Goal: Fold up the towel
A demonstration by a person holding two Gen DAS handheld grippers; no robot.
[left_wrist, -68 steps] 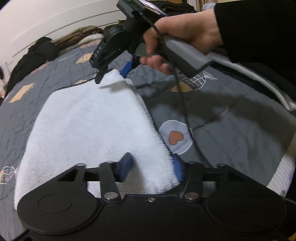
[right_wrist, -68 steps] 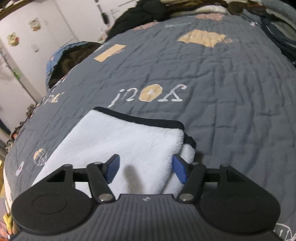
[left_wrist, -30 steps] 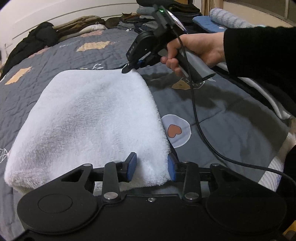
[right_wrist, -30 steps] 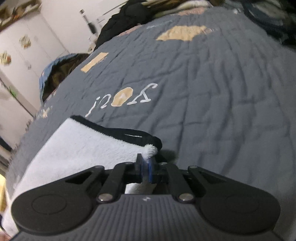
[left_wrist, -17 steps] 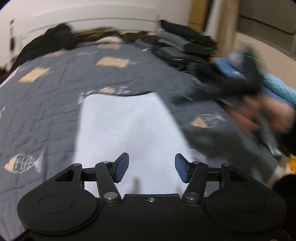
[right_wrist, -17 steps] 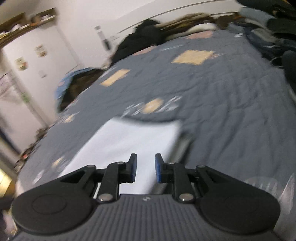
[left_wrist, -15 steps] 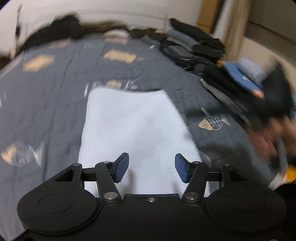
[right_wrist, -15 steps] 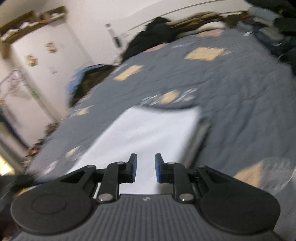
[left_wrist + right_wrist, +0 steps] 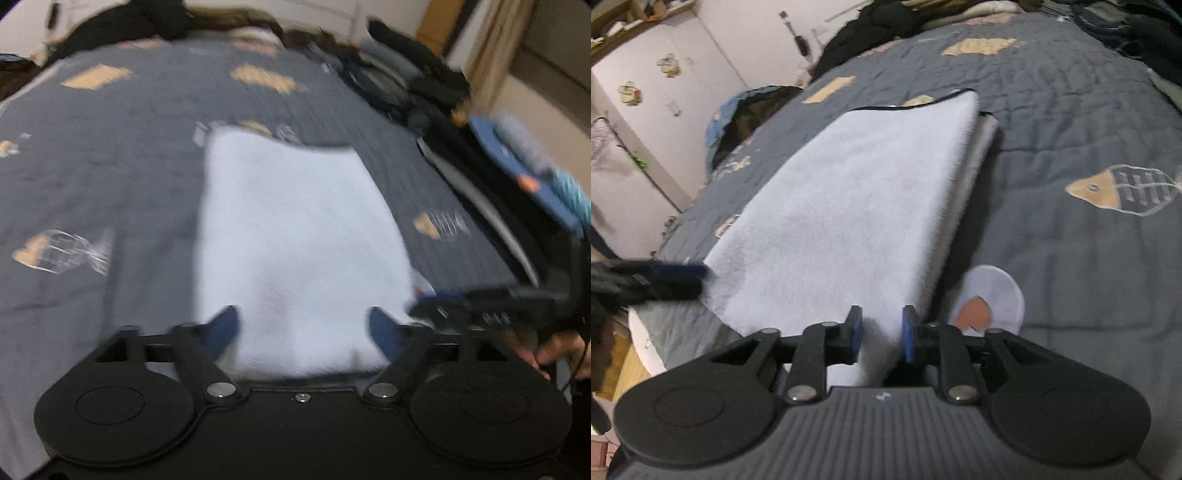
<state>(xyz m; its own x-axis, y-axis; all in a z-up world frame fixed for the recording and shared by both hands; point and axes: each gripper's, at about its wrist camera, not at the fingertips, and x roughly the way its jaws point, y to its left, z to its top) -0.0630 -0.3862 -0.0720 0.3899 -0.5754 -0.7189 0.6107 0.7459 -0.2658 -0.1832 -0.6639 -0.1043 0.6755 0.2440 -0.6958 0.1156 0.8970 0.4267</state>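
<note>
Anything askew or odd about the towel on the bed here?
Slightly. The towel lies folded flat on the quilt, but the layers are offset: a lower layer sticks out past the top one along its right edge.

Fluffy cloth towel (image 9: 849, 192) — quilted matt bedspread (image 9: 1071, 155) (stitched fabric).

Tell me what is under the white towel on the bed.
The folded white towel lies on the grey quilt. Along its right edge a lower layer of the same towel sticks out beneath the top one. The quilt's pictures run under it; whatever else lies directly beneath is covered.
</note>
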